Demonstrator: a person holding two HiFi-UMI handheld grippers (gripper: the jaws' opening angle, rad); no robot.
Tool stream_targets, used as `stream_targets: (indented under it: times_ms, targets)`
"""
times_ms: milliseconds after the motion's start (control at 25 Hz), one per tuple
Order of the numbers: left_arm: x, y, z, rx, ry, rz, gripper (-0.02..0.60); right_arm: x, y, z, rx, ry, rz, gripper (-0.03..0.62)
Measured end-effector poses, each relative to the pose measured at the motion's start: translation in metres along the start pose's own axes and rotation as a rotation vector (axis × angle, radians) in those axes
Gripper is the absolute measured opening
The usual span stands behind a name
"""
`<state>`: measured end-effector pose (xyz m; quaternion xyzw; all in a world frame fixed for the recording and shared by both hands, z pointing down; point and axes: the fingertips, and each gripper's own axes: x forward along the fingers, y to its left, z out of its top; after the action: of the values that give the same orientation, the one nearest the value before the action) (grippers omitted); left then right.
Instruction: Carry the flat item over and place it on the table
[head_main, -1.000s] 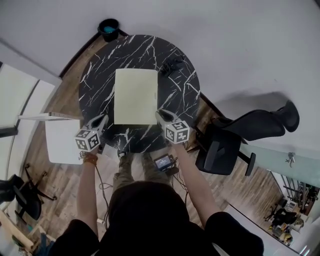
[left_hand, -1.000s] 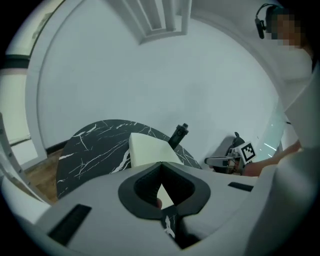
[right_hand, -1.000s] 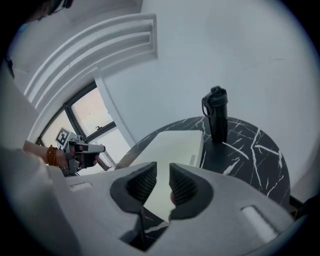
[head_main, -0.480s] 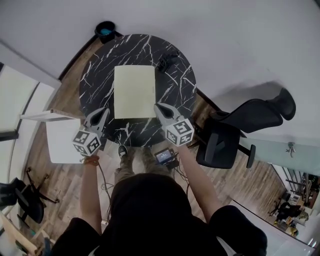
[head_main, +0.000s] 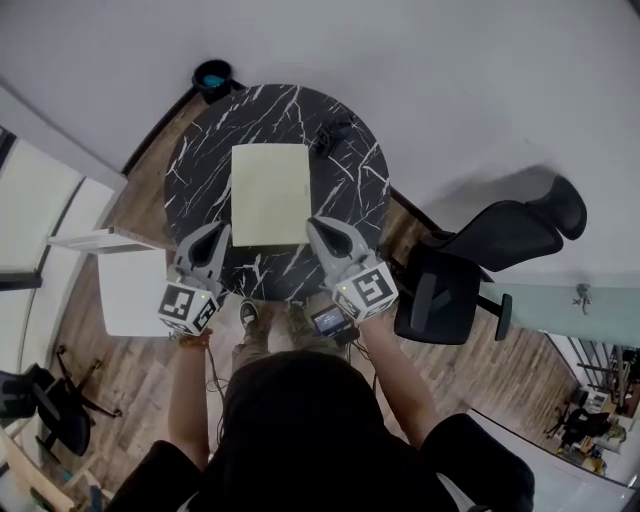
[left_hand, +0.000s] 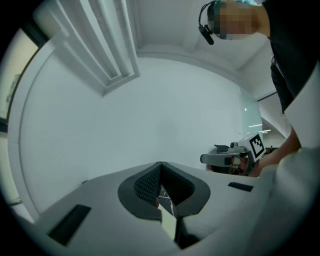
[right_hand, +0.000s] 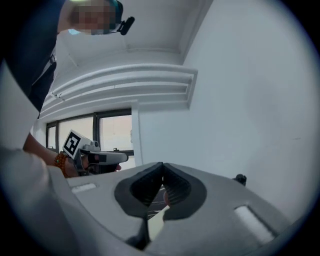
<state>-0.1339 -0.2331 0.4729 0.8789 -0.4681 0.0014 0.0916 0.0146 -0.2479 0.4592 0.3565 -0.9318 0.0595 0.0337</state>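
The flat item, a pale yellow sheet (head_main: 270, 193), lies flat on the round black marble table (head_main: 200, 150), slightly toward its near side. My left gripper (head_main: 220, 229) hovers just off the sheet's near left corner, jaws shut and empty. My right gripper (head_main: 312, 222) hovers by the near right corner, also shut on nothing. Both grippers tilt upward: the left gripper view shows closed jaws (left_hand: 161, 165) against a wall and ceiling, and the right gripper view shows closed jaws (right_hand: 163, 165) the same way. Neither touches the sheet.
A small black object (head_main: 330, 133) rests on the table's far right part. A black office chair (head_main: 480, 260) stands to the right, a white square table (head_main: 130, 290) to the left, a dark bin (head_main: 212, 75) beyond the table. A small device (head_main: 327, 322) lies by the person's feet.
Both grippers have drawn back from the sheet toward the person and tilted up. The right jaws closed after leaving the sheet's corner. The sheet stays flat on the table.
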Motion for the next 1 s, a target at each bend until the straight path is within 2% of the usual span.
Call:
stream_targets:
  times_ms: [160,280,480,680,1000]
  targets:
    - [-0.01,-0.021,0.024,0.08,-0.07,0.068,0.011,-0.013,0.021,0.039,-0.07,-0.085,-0.022,0.0]
    - [-0.018,-0.034,0.032,0.123,-0.089,0.137,0.011,-0.024,0.033,0.054,-0.113,-0.125,-0.045,0.0]
    - [-0.032,-0.05,0.045,0.137,-0.123,0.219,0.01,-0.032,0.05,0.064,-0.154,-0.152,-0.054,-0.002]
    - [-0.038,-0.063,0.043,0.192,-0.115,0.198,0.011,-0.036,0.063,0.061,-0.15,-0.168,-0.062,-0.002]
    - [-0.035,-0.076,0.044,0.195,-0.1,0.163,0.01,-0.029,0.08,0.054,-0.172,-0.143,-0.062,-0.003]
